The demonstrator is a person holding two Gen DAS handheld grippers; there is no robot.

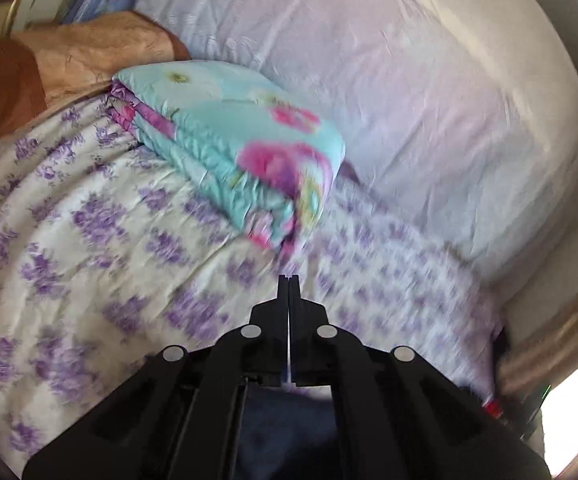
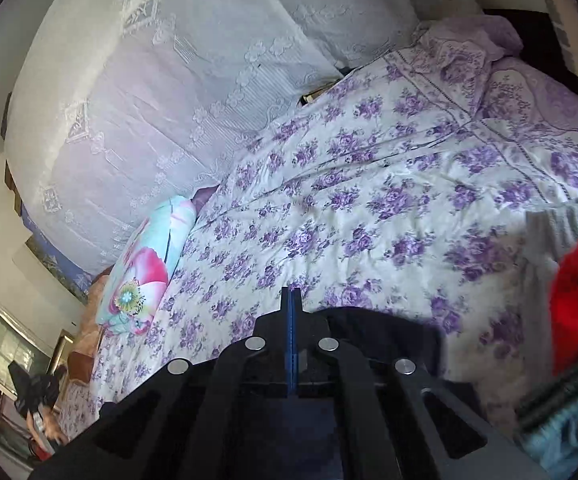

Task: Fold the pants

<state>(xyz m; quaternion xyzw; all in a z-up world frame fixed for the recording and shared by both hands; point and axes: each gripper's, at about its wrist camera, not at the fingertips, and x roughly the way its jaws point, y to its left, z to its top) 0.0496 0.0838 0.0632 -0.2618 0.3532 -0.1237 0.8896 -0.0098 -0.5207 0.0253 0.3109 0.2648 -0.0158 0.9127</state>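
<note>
Low in the right wrist view our right gripper (image 2: 290,294) pinches dark blue pants (image 2: 385,338), a fold sandwiched between its fingers. Our left gripper (image 1: 289,280) has fingers pressed together; dark pants fabric (image 1: 285,428) lies beneath it. Beyond spreads the purple floral bedsheet (image 2: 369,184), then a folded turquoise floral quilt (image 1: 229,140) mid-frame, and a white lace-covered mound (image 2: 149,100) upper left.

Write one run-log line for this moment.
left gripper: jaws shut | right gripper: jaws shut on dark blue fabric pants | over purple-flowered bedspread
</note>
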